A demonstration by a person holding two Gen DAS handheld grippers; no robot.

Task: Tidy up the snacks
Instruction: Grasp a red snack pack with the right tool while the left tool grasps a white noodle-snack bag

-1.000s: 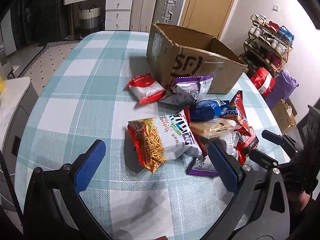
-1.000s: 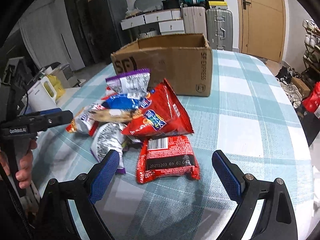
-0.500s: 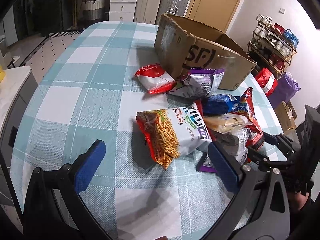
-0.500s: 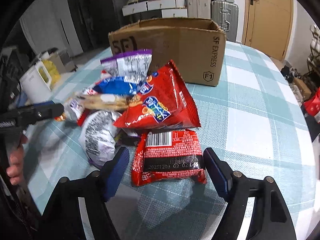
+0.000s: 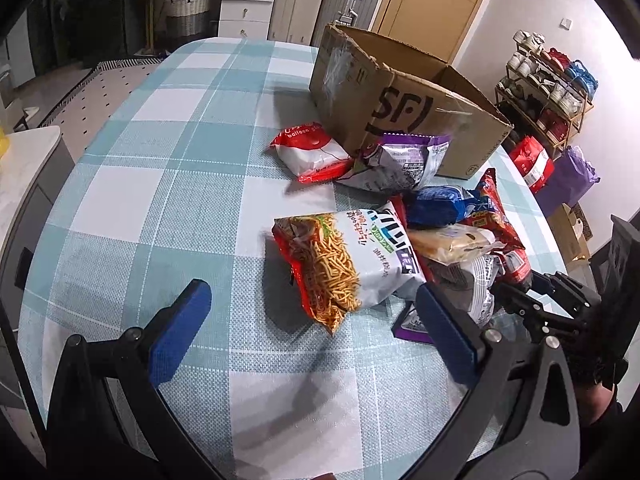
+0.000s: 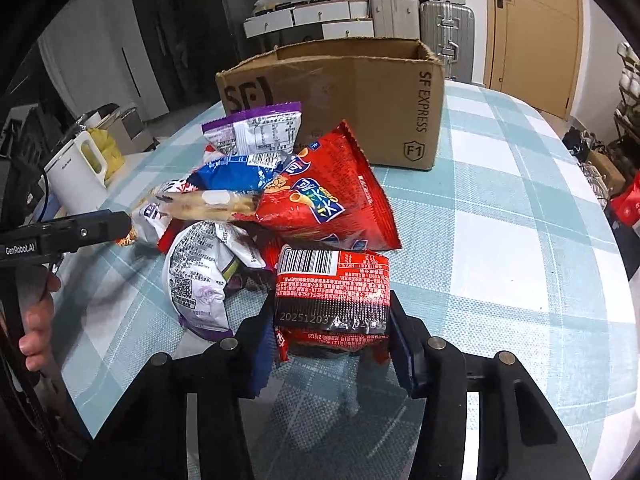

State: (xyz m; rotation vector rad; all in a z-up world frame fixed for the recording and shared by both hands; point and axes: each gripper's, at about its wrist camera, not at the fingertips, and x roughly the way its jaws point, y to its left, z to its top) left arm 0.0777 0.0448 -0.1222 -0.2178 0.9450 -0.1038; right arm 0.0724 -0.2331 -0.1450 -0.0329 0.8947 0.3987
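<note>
Our right tongs (image 6: 332,344) have just been closing, and their blue pads now press both sides of a small red and black foil packet (image 6: 332,292), its crinkled skin printed with a barcode and a date stamp. That packet sits at the near edge of the snack pile on the worktop (image 6: 520,240), which wears a woven cloth of teal and white checks.

Behind it we see a puffy red chip bag (image 6: 324,196) with a sawtooth seam, a rounded white and purple pouch (image 6: 200,276), a blue bag (image 6: 236,172), and a flat clear-wrapped bar (image 6: 204,204) lying across the heap. A purple-topped bag (image 6: 256,128) leans against the open cardboard box (image 6: 360,92), whose corrugated rim is frayed.

Our left tongs (image 5: 308,336) stand wide apart above bare cloth, holding nothing. Just ahead of them lies a glossy noodle-snack bag (image 5: 348,264), pillow-shaped, and a red and white pouch (image 5: 312,152) rests beside the box's near corner.
</note>
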